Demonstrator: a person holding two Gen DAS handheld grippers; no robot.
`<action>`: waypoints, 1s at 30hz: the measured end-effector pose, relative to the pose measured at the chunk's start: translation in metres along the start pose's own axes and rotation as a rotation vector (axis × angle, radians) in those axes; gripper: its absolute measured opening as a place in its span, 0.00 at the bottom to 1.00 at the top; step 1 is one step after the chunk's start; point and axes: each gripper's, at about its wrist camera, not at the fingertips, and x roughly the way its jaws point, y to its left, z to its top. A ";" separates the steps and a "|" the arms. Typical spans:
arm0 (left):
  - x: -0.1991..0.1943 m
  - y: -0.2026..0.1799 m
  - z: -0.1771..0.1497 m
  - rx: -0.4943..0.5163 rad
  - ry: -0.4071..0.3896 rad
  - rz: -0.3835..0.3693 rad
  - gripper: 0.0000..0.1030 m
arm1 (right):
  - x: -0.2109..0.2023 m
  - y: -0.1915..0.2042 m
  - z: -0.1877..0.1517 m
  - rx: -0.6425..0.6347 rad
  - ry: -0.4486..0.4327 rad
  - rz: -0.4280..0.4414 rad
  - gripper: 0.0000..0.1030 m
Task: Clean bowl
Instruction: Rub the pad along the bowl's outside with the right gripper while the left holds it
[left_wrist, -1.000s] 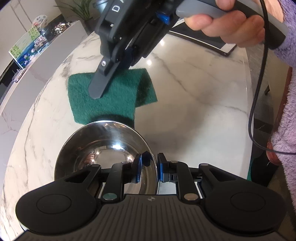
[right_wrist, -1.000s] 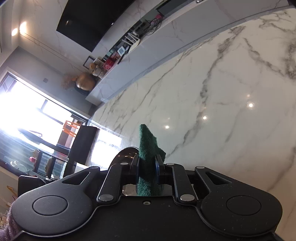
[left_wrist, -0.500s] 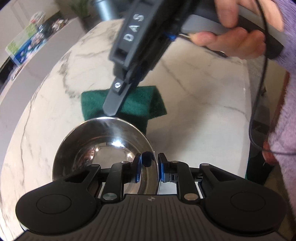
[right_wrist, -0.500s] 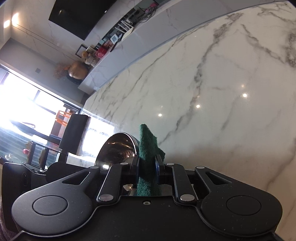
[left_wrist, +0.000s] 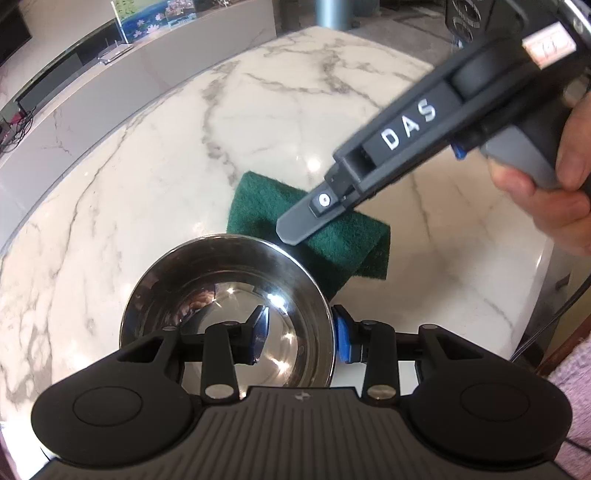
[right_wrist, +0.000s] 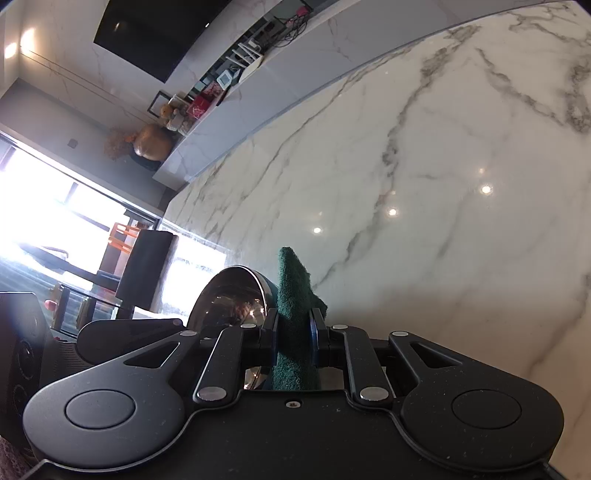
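Bowl (left_wrist: 225, 314) rim lay between left hand-held gripper's (left_wrist: 299, 339) opening jaws; right hand-held gripper (right_wrist: 293, 332) clenched green scouring pad (right_wrist: 295, 295) just beside it

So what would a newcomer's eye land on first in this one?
Probably the shiny steel bowl on the white marble table, its rim between the left hand-held gripper's opening jaws. Next, the dark green scouring pad clamped in the right hand-held gripper, hanging just beyond the bowl.

I see a white marble table (right_wrist: 424, 155), a grey sideboard (right_wrist: 295, 70) beyond it, a dark screen (right_wrist: 147, 33) upper left, a bright window (right_wrist: 55, 206) at left.
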 end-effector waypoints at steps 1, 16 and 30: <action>0.001 -0.001 0.000 0.006 0.002 -0.006 0.26 | 0.000 0.000 0.000 0.001 0.000 0.000 0.14; 0.005 -0.023 -0.014 0.324 -0.003 0.007 0.12 | -0.020 0.002 0.006 -0.005 -0.081 0.042 0.14; 0.007 -0.034 -0.020 0.449 -0.010 -0.018 0.12 | -0.008 -0.001 0.004 -0.010 -0.033 0.002 0.14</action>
